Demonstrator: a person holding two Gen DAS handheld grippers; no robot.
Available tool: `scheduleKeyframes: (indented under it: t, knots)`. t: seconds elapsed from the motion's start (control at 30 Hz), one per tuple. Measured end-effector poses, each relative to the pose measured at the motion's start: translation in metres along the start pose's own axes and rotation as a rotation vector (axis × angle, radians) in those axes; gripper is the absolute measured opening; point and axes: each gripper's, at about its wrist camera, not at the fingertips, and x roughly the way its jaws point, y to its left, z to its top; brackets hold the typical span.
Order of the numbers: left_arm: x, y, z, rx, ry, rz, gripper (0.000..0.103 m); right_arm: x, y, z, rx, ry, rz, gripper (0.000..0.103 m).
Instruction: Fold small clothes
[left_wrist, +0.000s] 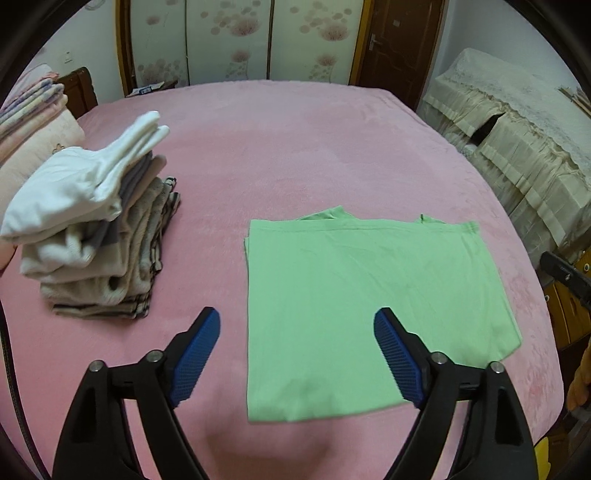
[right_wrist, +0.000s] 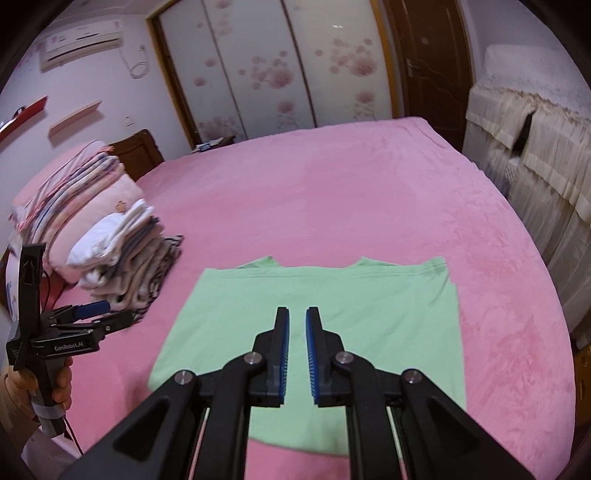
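Green shirt (left_wrist: 369, 295) lies half-folded on the bed (left_wrist: 295, 147). Left tool (left_wrist: 297, 326) spread, right tool (right_wrist: 296, 328) pressed together, both empty. Next, I'd pinch both side corners evenly.

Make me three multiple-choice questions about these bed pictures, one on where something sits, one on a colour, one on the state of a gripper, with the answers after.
1. Where is the stack of folded clothes relative to the flat folded garment, seen from the left wrist camera?
A. To its left
B. On top of it
C. To its right

2. What colour is the flat folded garment on the pink bed cover?
A. White
B. Light green
C. Grey

3. How do the jaws of the left gripper stand?
A. Closed on the garment
B. Closed on nothing
C. Wide apart, holding nothing

Answers:
1. A, the stack sits beside the garment's left edge, apart from it.
2. B, the cloth is pale green against the pink cover.
3. C, the blue pads stand far apart with nothing held between them.
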Motion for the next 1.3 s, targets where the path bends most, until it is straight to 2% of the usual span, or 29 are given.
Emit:
scheduleKeyframes:
  t: [0.17, 0.33, 0.53, 0.67, 0.87, 1.1, 1.13, 1.17, 1.2, 1.23, 1.27, 1.3]
  knots:
    - [-0.013, 0.005, -0.034, -0.064, -0.015, 0.0, 0.086, -0.008, 0.033, -0.027, -0.022, -0.031, 0.035, 0.009]
    - [0.011, 0.022, -0.078, -0.168, 0.001, 0.016, 0.086, 0.007, 0.053, -0.062, -0.015, -0.061, 0.031, 0.009]
    - [0.058, 0.055, -0.133, -0.419, 0.105, -0.064, 0.086, 0.042, 0.066, -0.102, -0.012, -0.038, 0.017, 0.009]
    - [0.079, 0.073, -0.162, -0.584, 0.115, -0.165, 0.086, 0.065, 0.07, -0.126, -0.018, -0.013, -0.004, 0.009]
    - [0.091, 0.08, -0.174, -0.647, 0.023, -0.241, 0.086, 0.088, 0.067, -0.144, 0.004, 0.027, -0.01, 0.009]
    - [0.107, 0.074, -0.16, -0.656, -0.053, -0.293, 0.085, 0.095, 0.059, -0.146, 0.016, 0.02, -0.026, 0.009]
    - [0.108, 0.074, -0.157, -0.658, -0.061, -0.303, 0.077, 0.096, 0.056, -0.145, 0.02, 0.018, -0.028, 0.009]
    - [0.111, 0.073, -0.153, -0.659, -0.065, -0.312, 0.061, 0.097, 0.054, -0.145, 0.025, 0.019, -0.032, 0.009]
    - [0.113, 0.072, -0.15, -0.66, -0.062, -0.327, 0.052, 0.099, 0.053, -0.144, 0.028, 0.021, -0.035, 0.009]
    - [0.118, 0.07, -0.147, -0.666, -0.047, -0.349, 0.033, 0.101, 0.051, -0.143, 0.031, 0.025, -0.038, 0.009]
    - [0.12, 0.07, -0.145, -0.675, -0.037, -0.359, 0.02, 0.103, 0.048, -0.143, 0.035, 0.029, -0.042, 0.009]
    - [0.124, 0.069, -0.143, -0.688, -0.029, -0.366, 0.017, 0.105, 0.047, -0.143, 0.038, 0.032, -0.043, 0.009]
